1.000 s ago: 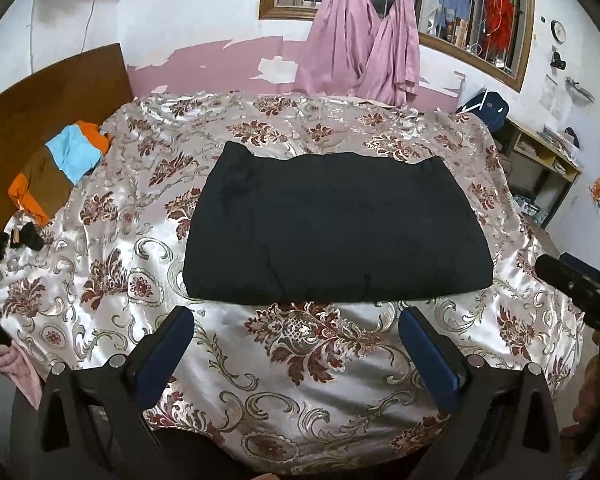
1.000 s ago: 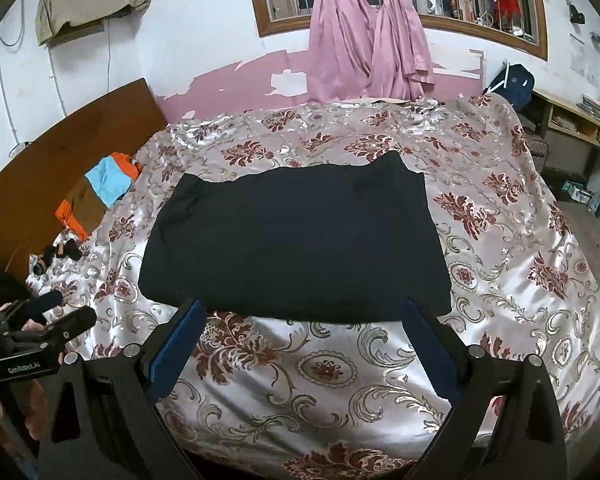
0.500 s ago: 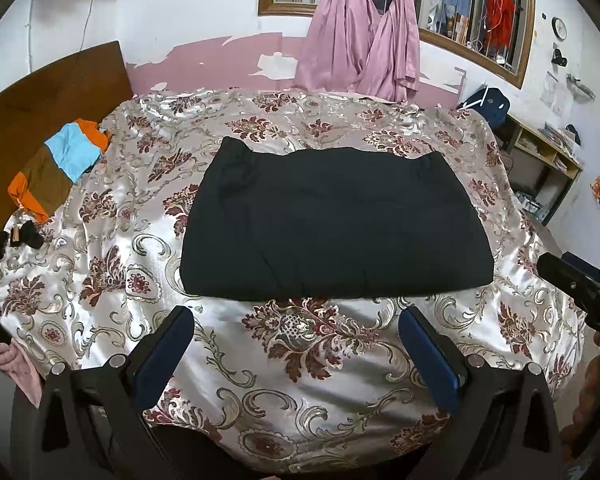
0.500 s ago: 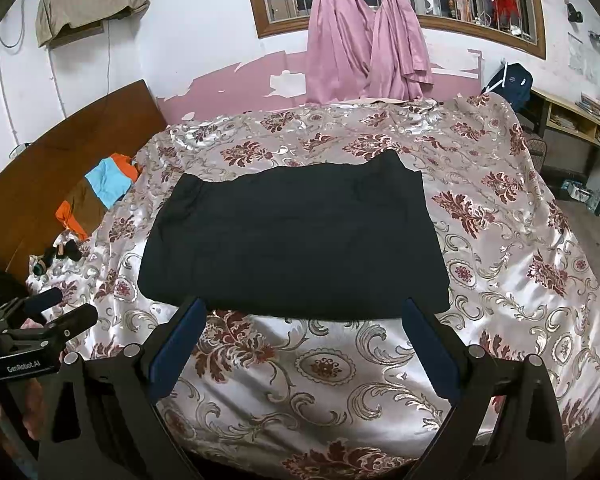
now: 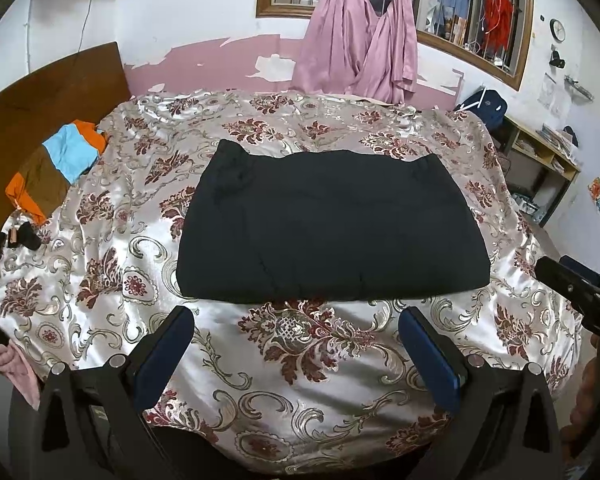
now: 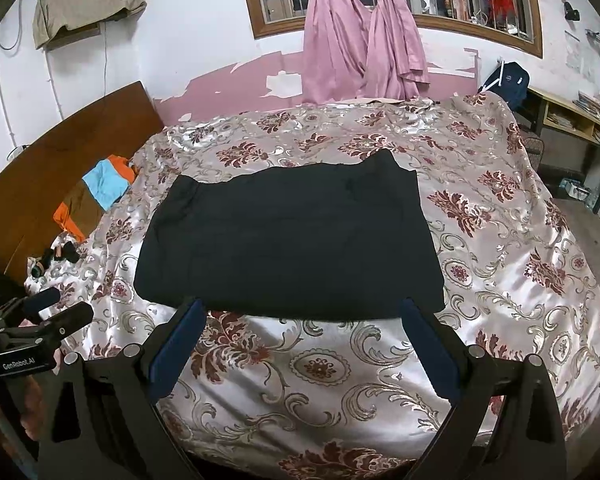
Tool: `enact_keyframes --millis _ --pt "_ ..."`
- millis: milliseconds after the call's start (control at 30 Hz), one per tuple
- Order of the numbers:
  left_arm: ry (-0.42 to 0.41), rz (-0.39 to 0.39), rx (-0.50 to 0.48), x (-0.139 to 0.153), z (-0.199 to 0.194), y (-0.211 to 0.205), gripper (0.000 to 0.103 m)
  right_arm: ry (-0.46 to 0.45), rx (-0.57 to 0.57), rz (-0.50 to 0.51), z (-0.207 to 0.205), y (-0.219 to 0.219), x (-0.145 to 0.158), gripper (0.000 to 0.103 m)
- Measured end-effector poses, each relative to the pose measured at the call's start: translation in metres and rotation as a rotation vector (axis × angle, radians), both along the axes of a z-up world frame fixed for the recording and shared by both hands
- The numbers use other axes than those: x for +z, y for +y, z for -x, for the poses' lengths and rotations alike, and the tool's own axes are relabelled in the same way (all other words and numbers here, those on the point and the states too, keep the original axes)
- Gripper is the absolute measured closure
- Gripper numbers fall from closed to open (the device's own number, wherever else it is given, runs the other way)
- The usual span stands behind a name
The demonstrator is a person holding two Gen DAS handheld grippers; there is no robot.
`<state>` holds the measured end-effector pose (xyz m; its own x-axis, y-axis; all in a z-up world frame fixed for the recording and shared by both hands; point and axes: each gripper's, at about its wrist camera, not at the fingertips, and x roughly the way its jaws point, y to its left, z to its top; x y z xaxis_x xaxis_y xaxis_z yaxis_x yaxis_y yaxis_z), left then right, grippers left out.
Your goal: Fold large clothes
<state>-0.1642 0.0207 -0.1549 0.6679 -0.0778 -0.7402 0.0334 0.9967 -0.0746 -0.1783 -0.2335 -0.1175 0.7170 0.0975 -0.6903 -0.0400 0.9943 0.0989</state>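
A large black garment lies folded into a flat rectangle in the middle of the bed. My left gripper hangs open above the bed's near edge, short of the garment's front hem, with nothing between its blue pads. My right gripper is open too, its fingertips level with the garment's front edge and empty. Each view shows the other gripper at its side: the right one and the left one, held by a hand.
A floral satin bedspread covers the bed. An orange, blue and brown cloth and small dark items lie by the wooden headboard. Pink curtains hang at the window; a shelf stands at the right.
Both grippers have drawn back and risen a little, so the garment sits slightly farther away. It lies unmoved, and both grippers stay open.
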Motion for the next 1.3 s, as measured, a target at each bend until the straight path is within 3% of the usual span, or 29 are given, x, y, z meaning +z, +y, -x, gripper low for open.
enact_keyframes --millis 1300 --pt "0.006 -0.008 0.002 -0.0013 -0.0022 -0.008 0.0 -0.003 -0.001 0.002 0.0015 0.0001 0.0004 0.007"
